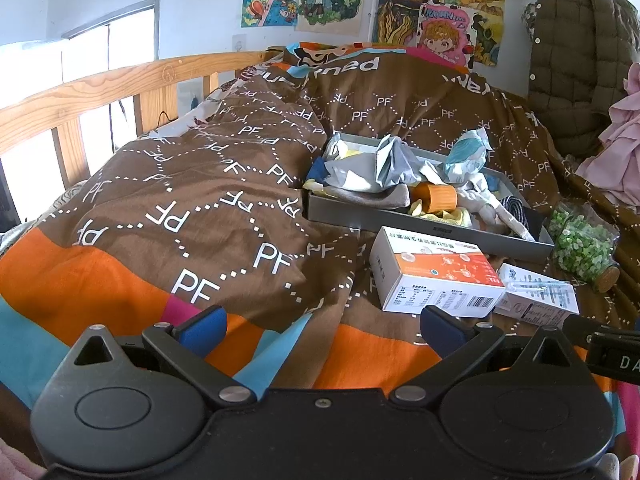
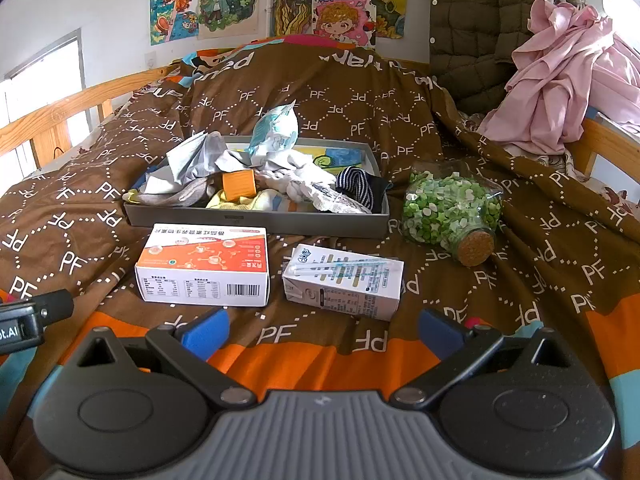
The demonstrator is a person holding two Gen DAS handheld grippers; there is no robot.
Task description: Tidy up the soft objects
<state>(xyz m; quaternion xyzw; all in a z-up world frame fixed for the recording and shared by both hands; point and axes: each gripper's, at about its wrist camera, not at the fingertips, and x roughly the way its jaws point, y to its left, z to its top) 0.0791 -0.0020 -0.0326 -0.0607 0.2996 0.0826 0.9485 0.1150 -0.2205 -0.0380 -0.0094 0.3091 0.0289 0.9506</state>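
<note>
A grey tray [image 2: 256,221] [image 1: 360,216] sits on the brown bed quilt, full of soft things: crumpled grey plastic bags [image 2: 196,162], a blue-white packet [image 2: 276,130], socks, a striped cloth [image 2: 358,188], a white soft toy [image 2: 304,186] and an orange block [image 2: 239,185] [image 1: 438,199]. My left gripper [image 1: 322,328] is open and empty, low over the quilt in front of the tray. My right gripper [image 2: 322,330] is open and empty, just behind the two boxes.
An orange-white box [image 2: 204,266] [image 1: 436,272] and a milk carton [image 2: 344,280] [image 1: 538,294] lie before the tray. A corked jar of green stars [image 2: 452,208] [image 1: 580,240] lies right of it. Pink clothes [image 2: 560,76] and an olive quilted jacket [image 2: 472,28] pile at the back right. Wooden rail [image 1: 80,92] at left.
</note>
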